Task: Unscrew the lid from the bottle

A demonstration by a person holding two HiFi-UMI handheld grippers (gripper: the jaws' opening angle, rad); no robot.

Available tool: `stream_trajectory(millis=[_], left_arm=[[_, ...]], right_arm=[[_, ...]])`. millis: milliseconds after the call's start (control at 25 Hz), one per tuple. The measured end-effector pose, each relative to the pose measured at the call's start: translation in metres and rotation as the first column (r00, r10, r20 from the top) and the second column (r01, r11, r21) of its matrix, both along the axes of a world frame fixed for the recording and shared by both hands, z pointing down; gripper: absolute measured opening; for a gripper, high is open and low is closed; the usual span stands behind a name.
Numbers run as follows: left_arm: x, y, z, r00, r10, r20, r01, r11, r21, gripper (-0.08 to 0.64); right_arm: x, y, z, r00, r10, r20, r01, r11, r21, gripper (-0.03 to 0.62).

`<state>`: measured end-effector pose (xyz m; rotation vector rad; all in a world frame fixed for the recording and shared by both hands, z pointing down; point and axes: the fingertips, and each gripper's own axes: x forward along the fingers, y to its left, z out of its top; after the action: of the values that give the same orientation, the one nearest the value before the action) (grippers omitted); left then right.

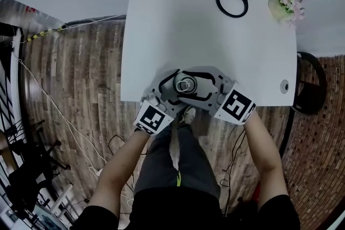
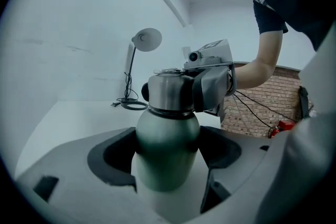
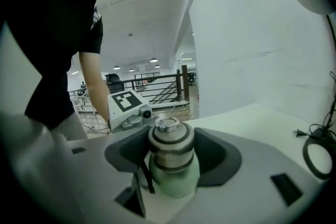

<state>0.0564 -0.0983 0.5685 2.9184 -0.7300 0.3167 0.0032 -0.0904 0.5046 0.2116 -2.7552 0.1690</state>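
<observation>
At the bench (image 1: 161,24) edge, my left hand-held gripper (image 2: 168,157) clamps the bottle (image 2: 167,134) steady so the right hand-held gripper (image 3: 173,157), pinching the lid (image 3: 170,141), can twist.

Diffuse, even light is falling on the bottle (image 2: 167,149), producing soft glare. Around the bottle, fisheye distortion is bending edges, vignetting is darkening corners, and nearest surfaces are blurring.

White table (image 1: 178,19): black lamp (image 1: 232,0) with coiled cord at far edge, pink flowers (image 1: 288,0) at far right corner. Wooden floor (image 1: 81,72) alongside.
</observation>
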Motion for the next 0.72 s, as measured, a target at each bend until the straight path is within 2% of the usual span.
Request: stream_trajectory(millis=[120, 200, 440, 560, 720], left_arm=[[-0.001, 0.000, 0.000, 1.000, -0.005, -0.003, 0.005, 1.000, 0.000, 0.362], [-0.001, 0.000, 0.000, 1.000, -0.007, -0.003, 0.007, 1.000, 0.000, 0.362], [0.000, -0.001, 0.001, 1.000, -0.007, 0.000, 0.007, 1.000, -0.003, 0.362], [-0.001, -0.001, 0.001, 1.000, -0.008, 0.000, 0.008, 1.000, -0.001, 0.362], [-0.002, 0.002, 0.000, 1.000, -0.009, -0.001, 0.009, 1.000, -0.002, 0.362]], right_arm=[[-0.001, 0.002, 0.001, 0.998, -0.048, -0.045, 0.049, 0.999, 0.021, 0.270], [-0.001, 0.002, 0.001, 0.998, -0.039, -0.038, 0.040, 0.999, 0.023, 0.270], [0.002, -0.001, 0.002, 1.000, 0.031, -0.004, -0.031, 0.999, 0.014, 0.270], [0.002, 0.000, 0.004, 0.997, 0.074, 0.005, -0.074, 0.997, 0.017, 0.299], [0.012, 0.004, -0.008, 0.979, 0.192, 0.069, -0.193, 0.981, -0.004, 0.308]])
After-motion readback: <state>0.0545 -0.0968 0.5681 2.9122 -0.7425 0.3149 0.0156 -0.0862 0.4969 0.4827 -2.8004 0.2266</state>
